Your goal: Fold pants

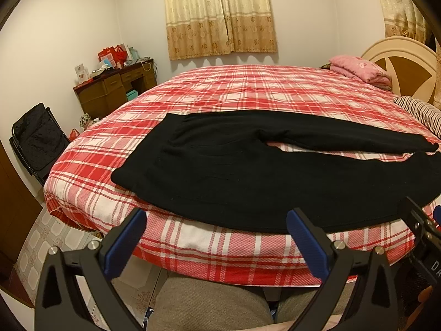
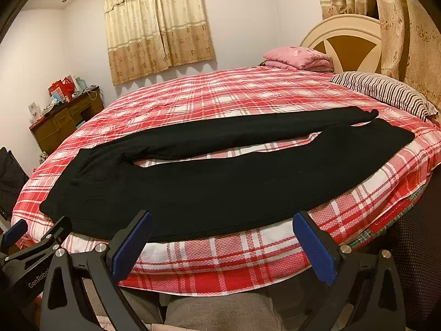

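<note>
Black pants (image 1: 248, 176) (image 2: 209, 190) lie flat and unfolded on the red plaid bed (image 1: 234, 88) (image 2: 220, 93), waistband to the left, both legs stretched to the right with a gap between them. My left gripper (image 1: 217, 220) is open, held before the near edge of the bed, just short of the pants' near leg. My right gripper (image 2: 223, 223) is open too, further right along the same edge, nothing between its blue pads (image 2: 314, 248). The right gripper's body shows at the right rim of the left wrist view, and the left gripper's body at the lower left of the right wrist view.
A pink folded blanket (image 2: 297, 56) and a striped pillow (image 2: 386, 93) lie by the headboard (image 2: 341, 38). A cluttered wooden desk (image 1: 115, 88) and a black folding chair (image 1: 38, 140) stand left of the bed. A person's knees in grey trousers (image 1: 209, 303) are below the grippers.
</note>
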`<state>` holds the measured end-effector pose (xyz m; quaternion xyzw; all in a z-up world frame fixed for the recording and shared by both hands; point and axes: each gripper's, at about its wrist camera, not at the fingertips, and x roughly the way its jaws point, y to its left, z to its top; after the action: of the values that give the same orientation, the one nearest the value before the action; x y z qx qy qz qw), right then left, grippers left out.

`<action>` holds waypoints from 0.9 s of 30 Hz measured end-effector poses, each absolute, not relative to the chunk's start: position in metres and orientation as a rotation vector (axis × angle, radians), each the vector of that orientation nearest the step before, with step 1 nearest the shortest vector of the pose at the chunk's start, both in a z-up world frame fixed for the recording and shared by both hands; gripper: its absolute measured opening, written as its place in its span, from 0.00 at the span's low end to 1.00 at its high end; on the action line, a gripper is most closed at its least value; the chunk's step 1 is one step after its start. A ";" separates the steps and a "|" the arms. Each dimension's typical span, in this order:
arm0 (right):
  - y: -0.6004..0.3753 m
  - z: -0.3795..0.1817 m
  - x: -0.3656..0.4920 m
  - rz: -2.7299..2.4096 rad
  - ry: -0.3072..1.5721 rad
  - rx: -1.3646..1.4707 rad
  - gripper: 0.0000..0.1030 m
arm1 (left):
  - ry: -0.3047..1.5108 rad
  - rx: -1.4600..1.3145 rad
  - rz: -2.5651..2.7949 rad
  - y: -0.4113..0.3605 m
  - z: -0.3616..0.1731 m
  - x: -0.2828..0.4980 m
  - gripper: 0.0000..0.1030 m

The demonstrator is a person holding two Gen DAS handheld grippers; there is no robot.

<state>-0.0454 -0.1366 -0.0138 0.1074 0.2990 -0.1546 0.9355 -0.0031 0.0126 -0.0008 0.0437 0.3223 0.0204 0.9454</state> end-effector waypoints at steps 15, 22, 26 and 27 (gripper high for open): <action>-0.139 -0.013 -0.044 -0.310 0.609 0.236 0.99 | 0.660 0.088 0.041 0.014 -0.001 -0.002 1.00; -0.137 -0.014 -0.044 -0.311 0.616 0.222 0.99 | 0.665 0.088 0.040 0.014 -0.002 -0.002 1.00; -0.137 -0.014 -0.044 -0.311 0.618 0.219 0.99 | 0.669 0.087 0.040 0.014 -0.003 -0.002 1.00; -0.136 -0.014 -0.044 -0.311 0.618 0.220 0.99 | 0.671 0.087 0.039 0.013 -0.003 -0.002 1.00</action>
<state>-0.0436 -0.1363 -0.0137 0.1078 0.3023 -0.1519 0.9349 -0.0016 0.0134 -0.0035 0.0425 0.3291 0.0193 0.9431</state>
